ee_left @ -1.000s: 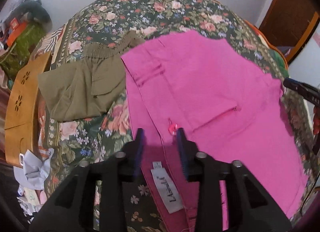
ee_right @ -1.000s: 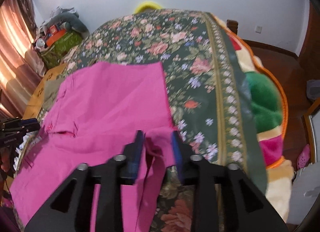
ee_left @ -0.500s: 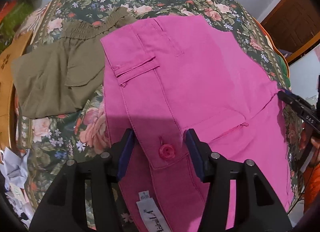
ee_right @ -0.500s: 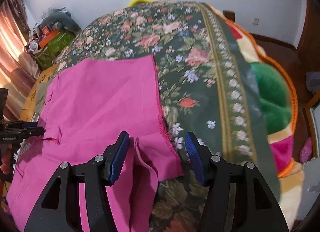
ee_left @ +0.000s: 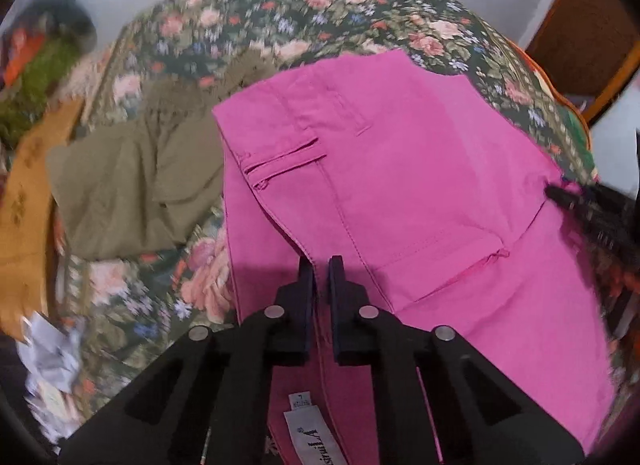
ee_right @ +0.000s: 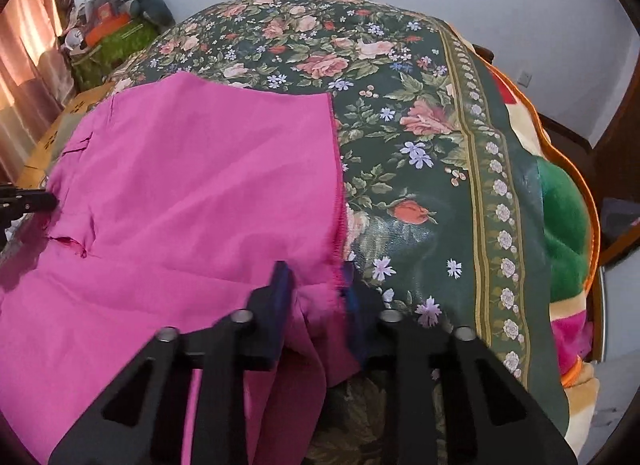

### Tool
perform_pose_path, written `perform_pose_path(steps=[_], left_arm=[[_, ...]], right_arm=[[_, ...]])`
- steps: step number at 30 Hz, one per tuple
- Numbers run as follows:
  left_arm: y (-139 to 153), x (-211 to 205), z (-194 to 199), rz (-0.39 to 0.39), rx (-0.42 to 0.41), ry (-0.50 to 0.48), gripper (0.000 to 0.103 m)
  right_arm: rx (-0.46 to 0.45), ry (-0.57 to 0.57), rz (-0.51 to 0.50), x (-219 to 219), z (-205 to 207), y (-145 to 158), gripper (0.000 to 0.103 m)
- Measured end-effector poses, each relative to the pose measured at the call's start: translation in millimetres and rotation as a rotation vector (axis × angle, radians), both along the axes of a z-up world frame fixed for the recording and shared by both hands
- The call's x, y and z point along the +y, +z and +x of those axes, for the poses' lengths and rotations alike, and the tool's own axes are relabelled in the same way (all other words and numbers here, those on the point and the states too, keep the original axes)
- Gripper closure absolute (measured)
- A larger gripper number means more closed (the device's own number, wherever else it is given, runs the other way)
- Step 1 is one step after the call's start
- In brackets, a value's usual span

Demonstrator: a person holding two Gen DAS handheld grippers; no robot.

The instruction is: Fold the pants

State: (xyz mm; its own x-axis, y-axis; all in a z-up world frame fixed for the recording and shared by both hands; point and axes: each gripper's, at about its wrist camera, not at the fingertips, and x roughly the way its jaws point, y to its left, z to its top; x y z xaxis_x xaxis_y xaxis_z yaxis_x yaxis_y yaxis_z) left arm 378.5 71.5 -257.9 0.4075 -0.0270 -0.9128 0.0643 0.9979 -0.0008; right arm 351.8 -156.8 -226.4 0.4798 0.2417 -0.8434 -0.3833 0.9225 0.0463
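**Soft pink pants, pinched at waistband and hem on a crowded bed**

Along the left edge of the bed lies a tan wooden panel (ee_left: 28, 201), with crumpled paper (ee_left: 52, 349) below it. Next comes a pair of olive pants (ee_left: 132, 185), already folded, touching the pink pants (ee_left: 400, 185) along one side, so there is little free room that way.

The pink pants lie spread flat on the floral bedspread (ee_right: 400, 85), waistband toward the left, hem toward the right. They look like light woven cotton (thin, limp, no stiffness of their own): they will sag between two holds and crease wherever slack gathers. The doubled waistband and the stitched hem are the firmest places to take hold, and both are in use.

The left hand-held gripper (ee_left: 321, 265) has its jaws drawn nearly together, clamped on the waistband edge near the fly, with the white label (ee_left: 316, 437) just below. The right hand-held gripper (ee_right: 316, 277) is blurred; its jaws stand a little apart with the frayed hem corner bunched between them, apparently pinched.

Farther right the bedspread is bare beyond the hem, up to its bordered edge, where a green and orange blanket (ee_right: 568, 217) drops off the bed. In my judgement that bare stretch, and the far half of the bed, give the best room for carrying the cloth over.
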Motion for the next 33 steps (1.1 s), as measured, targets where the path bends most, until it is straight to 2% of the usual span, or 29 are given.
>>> perform_pose_path(steps=[4,7,10,14,16,23,25,26,27,28,29,31,32,33], left_arm=[[12.8,-11.7,-6.9,0.094,-0.075,-0.028,0.097],[22.3,-11.1,-8.7,0.127,-0.113,-0.025,0.097],[22.1,-4.5,-6.3,0.118,-0.101,-0.009,0.097],[1.4,0.5,-1.1,0.147,-0.044,0.020,0.097],[-9.1,3.8,-1.2,0.124,-0.018,0.022,0.097],[-2.9,5.8,-6.5,0.096,-0.019,-0.013,0.096],[2.0,8.0,-8.6,0.095,-0.016,-0.017,0.093],[4.5,8.6,-9.3,0.096,-0.016,-0.018,0.085],[7.1,9.6,-9.8,0.097,-0.018,-0.020,0.067],[11.8,11.9,-10.2,0.095,-0.033,-0.018,0.057],[16.9,14.0,-11.4,0.094,-0.061,-0.010,0.042],[27.4,18.4,-11.3,0.092,-0.105,0.001,0.039],[30.8,20.0,-9.7,0.086,-0.109,0.003,0.039],[35.2,22.7,-6.6,0.078,-0.112,0.011,0.039]], right_arm=[[0.011,0.007,0.004,-4.0,0.2,-0.6,0.092],[-0.001,0.024,-0.037,2.1,-3.3,-1.3,0.092],[-0.001,0.027,-0.048,3.3,-4.4,-1.9,0.092],[-0.002,0.027,-0.055,3.6,-5.1,-3.4,0.092],[-0.006,0.029,-0.068,5.4,-5.7,-4.3,0.092],[0.003,0.032,-0.069,5.9,-5.4,-2.2,0.091],[0.014,0.043,-0.084,7.0,-4.2,3.1,0.088],[0.012,0.048,-0.088,7.2,-3.6,8.4,0.087],[0.006,0.054,-0.087,6.6,-3.7,13.2,0.087],[-0.003,0.058,-0.088,6.4,-3.8,19.3,0.087],[-0.016,0.061,-0.084,5.7,-3.2,28.3,0.086],[-0.039,0.060,-0.067,3.8,-1.2,42.7,0.083],[-0.057,0.055,-0.053,2.8,0.0,52.8,0.075],[-0.069,0.050,-0.042,2.4,1.7,59.7,0.061]])
